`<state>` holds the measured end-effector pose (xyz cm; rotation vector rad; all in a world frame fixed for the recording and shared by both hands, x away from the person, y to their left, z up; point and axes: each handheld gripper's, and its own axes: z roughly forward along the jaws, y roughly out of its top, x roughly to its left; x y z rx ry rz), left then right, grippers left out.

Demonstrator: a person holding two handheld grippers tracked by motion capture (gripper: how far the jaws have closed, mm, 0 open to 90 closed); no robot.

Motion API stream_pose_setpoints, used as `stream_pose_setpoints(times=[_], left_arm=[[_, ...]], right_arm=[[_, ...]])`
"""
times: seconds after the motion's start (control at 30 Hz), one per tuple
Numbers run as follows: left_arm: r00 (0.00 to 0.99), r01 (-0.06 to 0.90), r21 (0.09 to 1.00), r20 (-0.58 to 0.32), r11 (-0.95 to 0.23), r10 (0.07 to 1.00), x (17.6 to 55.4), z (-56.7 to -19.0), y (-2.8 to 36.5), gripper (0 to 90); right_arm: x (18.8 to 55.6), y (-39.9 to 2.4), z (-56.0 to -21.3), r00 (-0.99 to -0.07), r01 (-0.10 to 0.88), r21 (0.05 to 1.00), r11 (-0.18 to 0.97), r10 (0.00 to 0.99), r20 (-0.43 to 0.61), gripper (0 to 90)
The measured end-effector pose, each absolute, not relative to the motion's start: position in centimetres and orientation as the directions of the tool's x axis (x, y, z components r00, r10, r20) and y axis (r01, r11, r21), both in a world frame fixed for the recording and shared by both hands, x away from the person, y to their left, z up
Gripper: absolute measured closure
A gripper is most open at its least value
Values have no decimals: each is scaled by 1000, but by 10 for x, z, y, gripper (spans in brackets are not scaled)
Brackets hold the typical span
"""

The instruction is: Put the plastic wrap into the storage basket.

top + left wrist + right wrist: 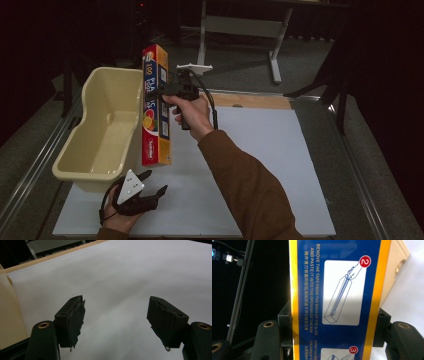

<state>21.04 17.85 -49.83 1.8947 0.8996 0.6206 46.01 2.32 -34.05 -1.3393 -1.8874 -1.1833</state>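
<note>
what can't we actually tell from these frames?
- Box ends: in the right gripper view both are cut off by the frame edges.
- Brand text on the box: too small in the high view.
- Tub near inner wall: hidden by its own rim in the high view.
- Left gripper fingers: dark, partly under the grey plate in the high view.

1. The white worktop [260, 150] is evenly lit from above, while the room behind it is nearly black
2. Soft shadows lie beside the tub [100, 132] and under the sleeve [250, 185]
3. Glare streaks the box [337, 302] along its yellow edge
4. All three pictures look grainy and slightly soft
</note>
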Motion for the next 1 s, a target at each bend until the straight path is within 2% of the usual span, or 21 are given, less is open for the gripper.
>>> stream_pose_setpoints(times=[0.47, 1.0], left_arm=[[605, 328, 895, 47, -302, 795, 210, -498, 180, 301], [607, 324, 897, 48, -302, 793, 209, -498, 181, 300]], right_arm=[[462, 51, -345, -299, 948, 317, 32, 427, 853, 388], [451, 88, -353, -290, 945, 327, -17, 422, 859, 388]])
